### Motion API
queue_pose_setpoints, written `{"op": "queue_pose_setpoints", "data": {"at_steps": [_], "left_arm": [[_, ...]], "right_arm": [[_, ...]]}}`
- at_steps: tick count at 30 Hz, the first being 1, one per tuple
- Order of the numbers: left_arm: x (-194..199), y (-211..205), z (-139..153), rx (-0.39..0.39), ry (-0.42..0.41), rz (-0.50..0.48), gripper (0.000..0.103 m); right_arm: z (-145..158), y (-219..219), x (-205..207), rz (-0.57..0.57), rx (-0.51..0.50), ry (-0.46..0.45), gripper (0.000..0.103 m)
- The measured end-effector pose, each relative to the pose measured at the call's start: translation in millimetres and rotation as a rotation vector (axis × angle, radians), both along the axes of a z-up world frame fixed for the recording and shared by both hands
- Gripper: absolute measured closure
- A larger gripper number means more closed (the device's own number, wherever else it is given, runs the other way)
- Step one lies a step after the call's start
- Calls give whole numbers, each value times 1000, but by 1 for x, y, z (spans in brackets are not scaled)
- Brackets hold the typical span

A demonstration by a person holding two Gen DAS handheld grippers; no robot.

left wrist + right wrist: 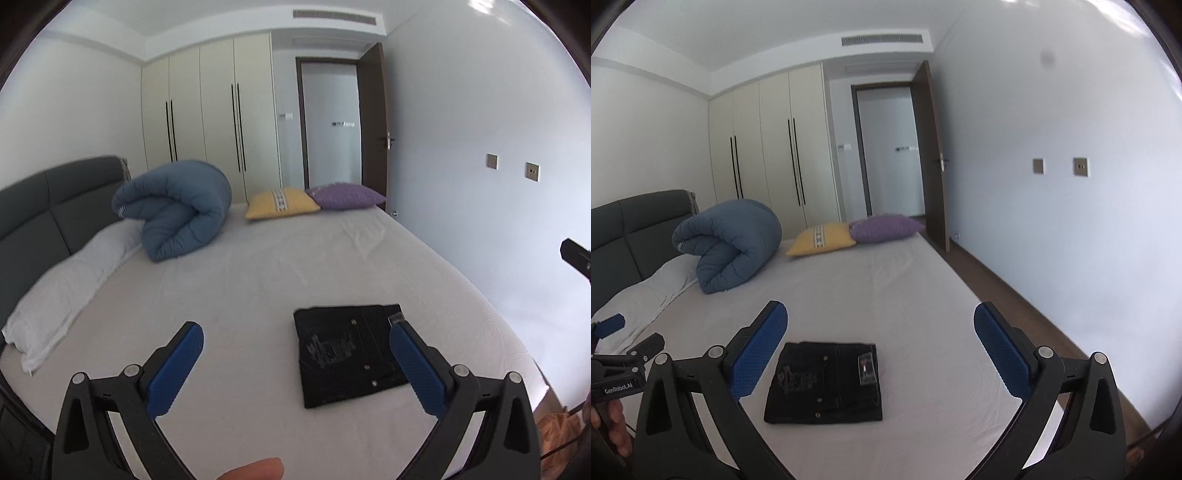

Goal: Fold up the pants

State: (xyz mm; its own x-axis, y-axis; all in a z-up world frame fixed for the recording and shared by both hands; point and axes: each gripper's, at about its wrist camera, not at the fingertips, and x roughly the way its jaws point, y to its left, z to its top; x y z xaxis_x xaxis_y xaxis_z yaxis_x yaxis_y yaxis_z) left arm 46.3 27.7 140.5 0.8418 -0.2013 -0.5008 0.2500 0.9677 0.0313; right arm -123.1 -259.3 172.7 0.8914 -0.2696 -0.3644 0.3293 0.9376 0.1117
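While both grippers hang above the bed [923,295], the pants [824,384] lie folded into a compact dark rectangle on the pale sheet, near the foot-side edge, flat, touched by nothing. Left gripper [295,365]: blue-padded fingers [173,369] spread wide, nothing between them; the pants show below and partly behind its right-hand finger in the left wrist view. Right gripper [881,350]: fingers spread wide as well, empty, the pants framed on the sheet between them, closer to the left-hand finger. Patch label [867,368] and small rivets face up on the top layer. Far end of the bed: rolled blue duvet [729,245] against the grey headboard [631,225], a white pillow [70,280] just beside it, a yellow cushion [822,239] touching a purple cushion [884,228]. Cream wardrobe [768,147] and an open door [932,155] behind. Fingertip [258,469] of the person at the bottom edge, left wrist view
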Motion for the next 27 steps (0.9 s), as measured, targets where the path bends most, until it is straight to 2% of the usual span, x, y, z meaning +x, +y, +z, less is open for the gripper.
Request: {"op": "queue_pose_setpoints", "data": {"at_steps": [3, 9, 17, 27], "left_arm": [[4, -2, -19, -20, 80, 23, 0], [7, -7, -45, 13, 153, 42, 0], [10, -5, -63, 11, 210, 58, 0], [13, -1, -78, 16, 255, 62, 0]], "right_arm": [[-24, -2, 8, -6, 36, 88, 0], [-68, 10, 29, 2, 60, 219, 0], [-105, 35, 71, 50, 63, 302, 0], [-120, 56, 88, 93, 41, 350, 0]]}}
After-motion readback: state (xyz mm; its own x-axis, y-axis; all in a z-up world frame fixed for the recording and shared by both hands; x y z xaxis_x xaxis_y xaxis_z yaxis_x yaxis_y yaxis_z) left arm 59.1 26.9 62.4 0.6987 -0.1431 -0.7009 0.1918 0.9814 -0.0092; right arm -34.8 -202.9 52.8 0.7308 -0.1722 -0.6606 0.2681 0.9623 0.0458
